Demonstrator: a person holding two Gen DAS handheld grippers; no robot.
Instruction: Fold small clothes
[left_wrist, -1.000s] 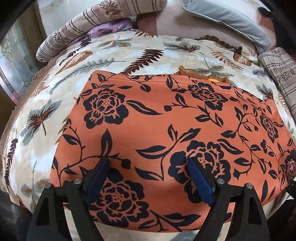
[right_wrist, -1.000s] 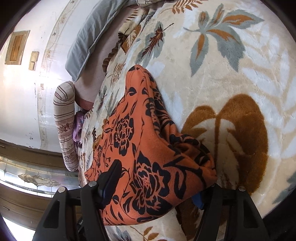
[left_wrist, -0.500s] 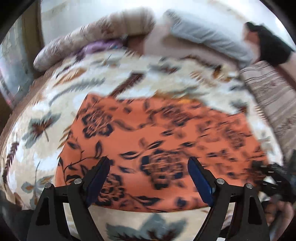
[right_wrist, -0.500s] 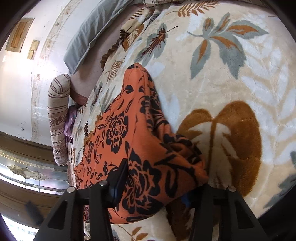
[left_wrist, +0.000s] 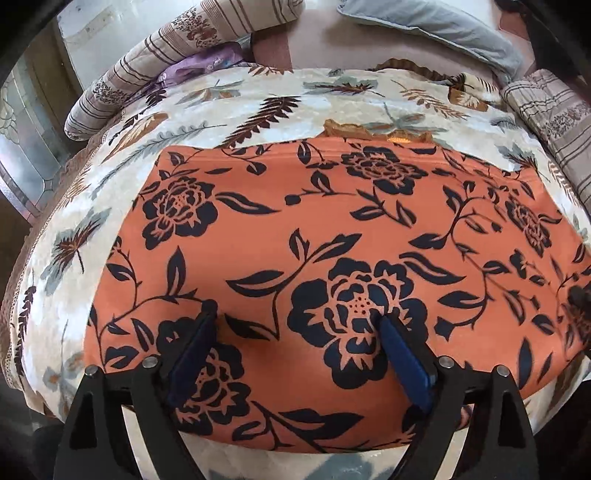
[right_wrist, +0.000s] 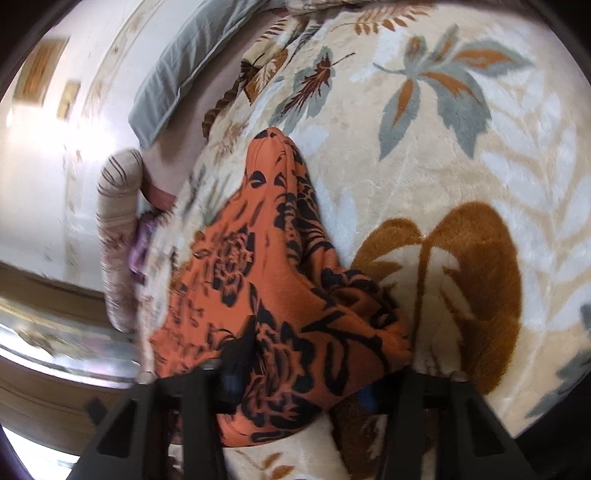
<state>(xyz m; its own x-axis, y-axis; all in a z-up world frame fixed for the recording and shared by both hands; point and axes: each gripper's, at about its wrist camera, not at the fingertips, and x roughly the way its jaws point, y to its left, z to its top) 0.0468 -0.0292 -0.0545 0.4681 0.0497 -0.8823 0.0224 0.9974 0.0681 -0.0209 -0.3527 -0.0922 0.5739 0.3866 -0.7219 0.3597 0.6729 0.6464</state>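
An orange garment (left_wrist: 332, 240) with black flowers lies folded flat on the leaf-patterned blanket (left_wrist: 258, 107). My left gripper (left_wrist: 295, 325) is open just above its near part, both blue pads over the cloth and holding nothing. In the right wrist view the garment's end (right_wrist: 295, 295) is bunched between the fingers of my right gripper (right_wrist: 306, 365). The left finger (right_wrist: 240, 354) shows beside the cloth, the right one is mostly hidden under it. The jaws stand wide apart with the fold lying across them.
Striped bolsters (left_wrist: 177, 48) and a grey pillow (left_wrist: 436, 26) lie at the head of the bed. A purple cloth (left_wrist: 207, 62) sits by the left bolster. The bed's edge runs close below both grippers. A wall (right_wrist: 55, 147) and window frame lie beyond.
The left gripper swung back over the garment's near part after a blurred sweep. The right gripper shifted slightly along the bunched end; its view is blurred by motion.
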